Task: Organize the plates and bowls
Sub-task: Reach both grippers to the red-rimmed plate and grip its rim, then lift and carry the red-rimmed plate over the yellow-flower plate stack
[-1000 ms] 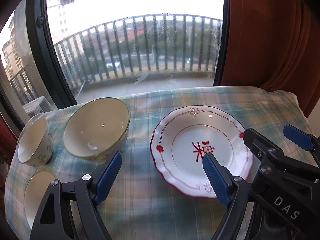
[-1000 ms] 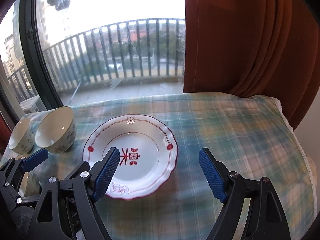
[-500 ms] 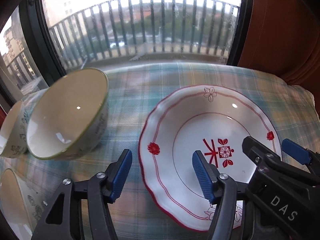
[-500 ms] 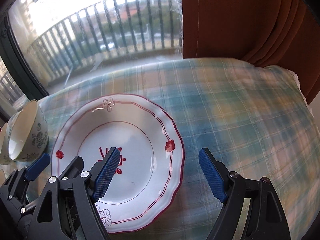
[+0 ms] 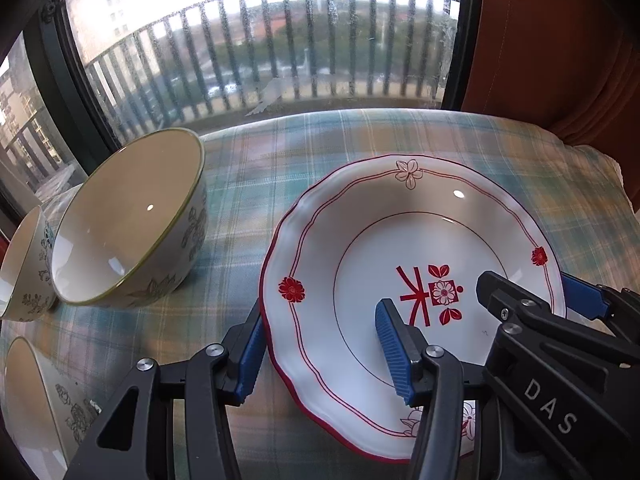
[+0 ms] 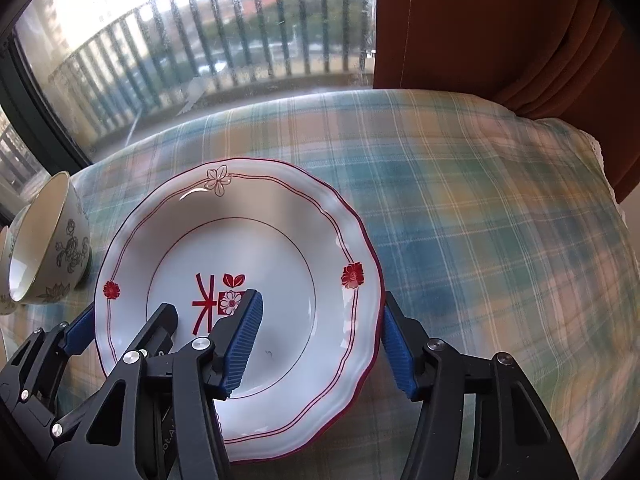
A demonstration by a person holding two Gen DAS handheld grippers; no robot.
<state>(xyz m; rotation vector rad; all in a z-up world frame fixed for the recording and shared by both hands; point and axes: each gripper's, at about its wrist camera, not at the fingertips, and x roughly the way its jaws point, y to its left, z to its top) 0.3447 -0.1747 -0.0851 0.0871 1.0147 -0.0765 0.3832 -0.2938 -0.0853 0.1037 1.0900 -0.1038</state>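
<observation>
On the left of the desk (image 5: pixel 360 136), covered in a blue-green plaid cloth, stand three cream bowls with grey flower prints: a small bowl (image 5: pixel 24 264) at the far left edge, a large bowl (image 5: pixel 128 220) touching it, and a near bowl (image 5: pixel 36 412) cut off by the frame; all that show their insides hold nothing. Right of them lies the plate (image 5: pixel 400 240), white, scalloped, red-rimmed, with red flowers and a red motif in its well, otherwise bare. The left tongs (image 5: pixel 320 348) straddle its left rim, one pad outside, one over the well, closing but not visibly pressing. The right tongs (image 6: pixel 320 340) straddle the right rim likewise, closing. Right of the plate the cloth lies bare up to an orange curtain (image 6: pixel 500 20); a window (image 5: pixel 260 40) runs just behind the desk.
</observation>
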